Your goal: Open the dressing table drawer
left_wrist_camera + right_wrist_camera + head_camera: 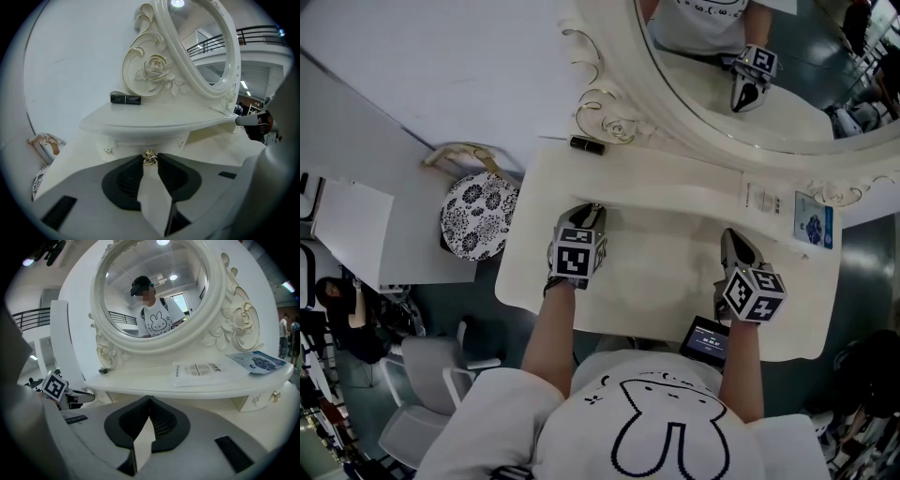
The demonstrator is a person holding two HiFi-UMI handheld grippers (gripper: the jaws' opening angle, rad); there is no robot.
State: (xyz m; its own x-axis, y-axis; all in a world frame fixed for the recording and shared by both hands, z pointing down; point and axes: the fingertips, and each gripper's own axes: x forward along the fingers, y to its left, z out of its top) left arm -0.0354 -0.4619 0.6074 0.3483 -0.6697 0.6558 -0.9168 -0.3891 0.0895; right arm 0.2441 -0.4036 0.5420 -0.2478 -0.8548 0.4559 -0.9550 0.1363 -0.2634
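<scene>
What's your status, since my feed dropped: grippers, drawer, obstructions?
Left gripper shut on drawer knob. Right gripper shut, empty. Drawer appears closed. No obstruction seen.

Cream dressing table (661,267); gold knob (150,158); stool (478,217) black-white floral, seemingly.

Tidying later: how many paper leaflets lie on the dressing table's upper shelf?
2. A white paper leaflet lies right of centre on the white upper shelf; a blue-pictured paper leaflet lies beside it, at the right end.

The shelf (154,123) overhangs the knob (150,157), leaving low headroom; the dark tube (125,99) apparently stands well aside.
</scene>
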